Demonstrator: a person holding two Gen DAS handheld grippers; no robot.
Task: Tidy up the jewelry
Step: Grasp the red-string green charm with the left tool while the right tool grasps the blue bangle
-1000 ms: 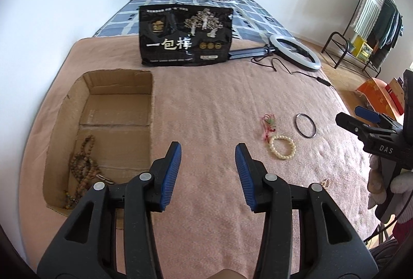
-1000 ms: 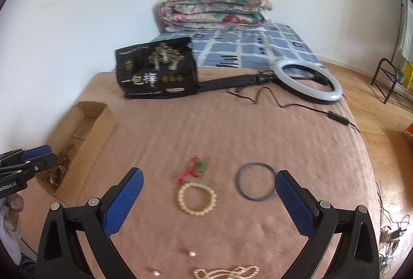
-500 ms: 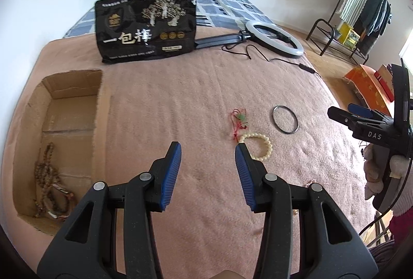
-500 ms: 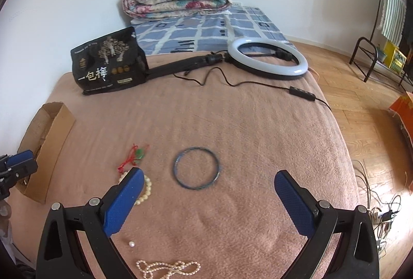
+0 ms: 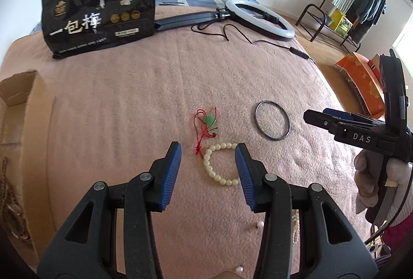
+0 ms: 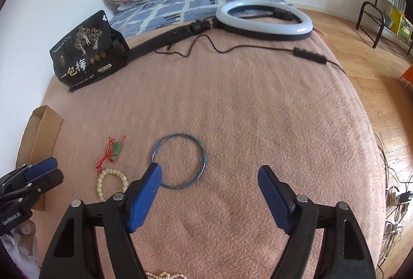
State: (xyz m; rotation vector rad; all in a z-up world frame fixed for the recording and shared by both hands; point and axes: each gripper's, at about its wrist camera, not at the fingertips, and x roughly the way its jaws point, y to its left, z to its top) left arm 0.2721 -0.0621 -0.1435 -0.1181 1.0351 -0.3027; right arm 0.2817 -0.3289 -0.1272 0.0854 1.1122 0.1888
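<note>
My left gripper is open and empty, its fingers either side of a cream bead bracelet on the pink blanket. A red cord with a green pendant lies just beyond it. A dark bangle lies to the right. My right gripper is open and empty, just right of the bangle, with its left finger over the bangle's near edge. The bead bracelet and the red cord lie to its left. A pearl strand shows at the bottom edge.
A cardboard box with brown bead strings sits at the left. A black printed bag and a ring light with its cable lie at the far side. Loose pearls lie near me. The bed edge falls off at the right.
My left gripper moved right and forward from the box to the bead bracelet. My right gripper shifted right and closed in on the bangle, with its jaws a little narrower.
</note>
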